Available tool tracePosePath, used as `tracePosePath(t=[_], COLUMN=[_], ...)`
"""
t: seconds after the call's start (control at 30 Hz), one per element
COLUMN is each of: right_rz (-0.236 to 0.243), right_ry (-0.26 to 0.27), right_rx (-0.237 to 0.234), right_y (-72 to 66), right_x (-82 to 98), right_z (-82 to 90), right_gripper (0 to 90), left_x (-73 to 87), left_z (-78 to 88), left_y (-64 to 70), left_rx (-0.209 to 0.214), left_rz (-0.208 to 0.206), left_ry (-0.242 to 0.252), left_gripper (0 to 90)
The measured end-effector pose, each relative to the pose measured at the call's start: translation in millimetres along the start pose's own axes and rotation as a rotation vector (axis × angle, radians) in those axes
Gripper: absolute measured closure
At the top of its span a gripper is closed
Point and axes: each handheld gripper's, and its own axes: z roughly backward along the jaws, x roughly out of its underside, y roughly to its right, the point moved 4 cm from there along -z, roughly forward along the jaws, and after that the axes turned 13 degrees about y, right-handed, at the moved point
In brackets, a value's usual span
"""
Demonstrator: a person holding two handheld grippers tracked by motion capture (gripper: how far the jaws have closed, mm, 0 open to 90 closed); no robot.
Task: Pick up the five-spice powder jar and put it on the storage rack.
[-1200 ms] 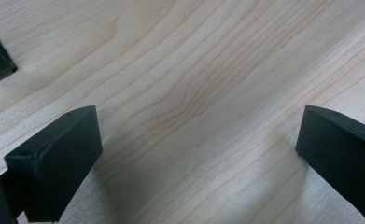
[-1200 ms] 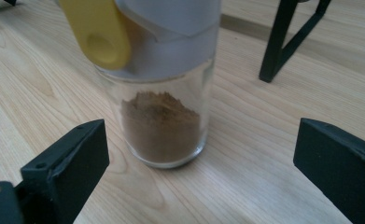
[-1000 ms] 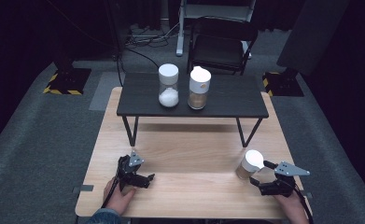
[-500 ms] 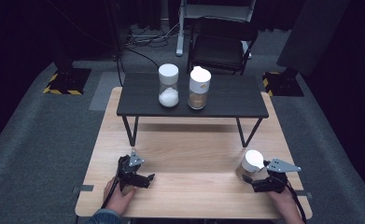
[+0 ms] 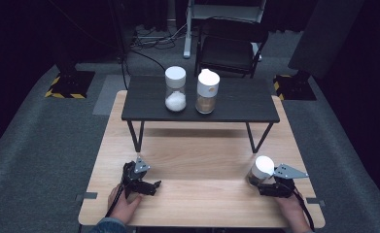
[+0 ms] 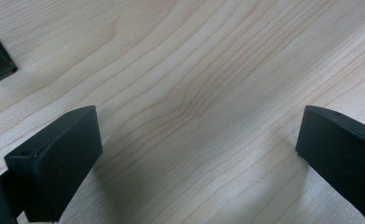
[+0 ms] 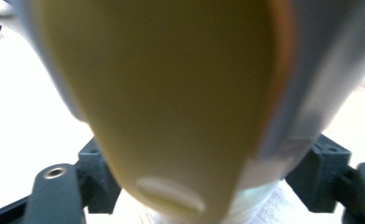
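A glass jar (image 5: pixel 260 171) with a white lid and brownish contents stands at the front right of the wooden table (image 5: pixel 197 160). My right gripper (image 5: pixel 259 181) reaches in from the right. Its jaws have just been closing, and they now grip the jar's lower body. In the right gripper view the blurred jar (image 7: pixel 171 93) stands very close, with black fingers (image 7: pixel 320 172) pressed against either side. My left gripper (image 5: pixel 153 186) rests at the front left, open, with bare wood between its jaws (image 6: pixel 196 154).
A low black table (image 5: pixel 241 103) stands on the far half of the wooden table. It carries a jar of white powder (image 5: pixel 176 90) and a jar of brown grains (image 5: pixel 207 92). A black chair (image 5: pixel 231 48) stands behind it.
My right gripper has slid a little left onto the jar and its jaws have shut on it. The left gripper has not moved.
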Motion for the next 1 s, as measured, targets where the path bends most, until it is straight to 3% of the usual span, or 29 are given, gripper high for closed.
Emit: tracePosePath(t=[0.63,1.0], right_rz=[-0.013,-0.020], right_ry=[-0.021,-0.010], right_rx=[0.010,0.009], right_y=[1.2,6.0], right_x=[-7.7,-30.0], right_z=[-5.5,-3.3], right_gripper=[30.3,30.4], left_x=[-1.3,-3.0], left_z=[-2.3,-5.0], left_y=[2.5,4.1], left_rx=[-0.009,-0.023], left_rz=[0.007,0.014], left_ry=[0.002,0.003], left_gripper=[0.2,0.2])
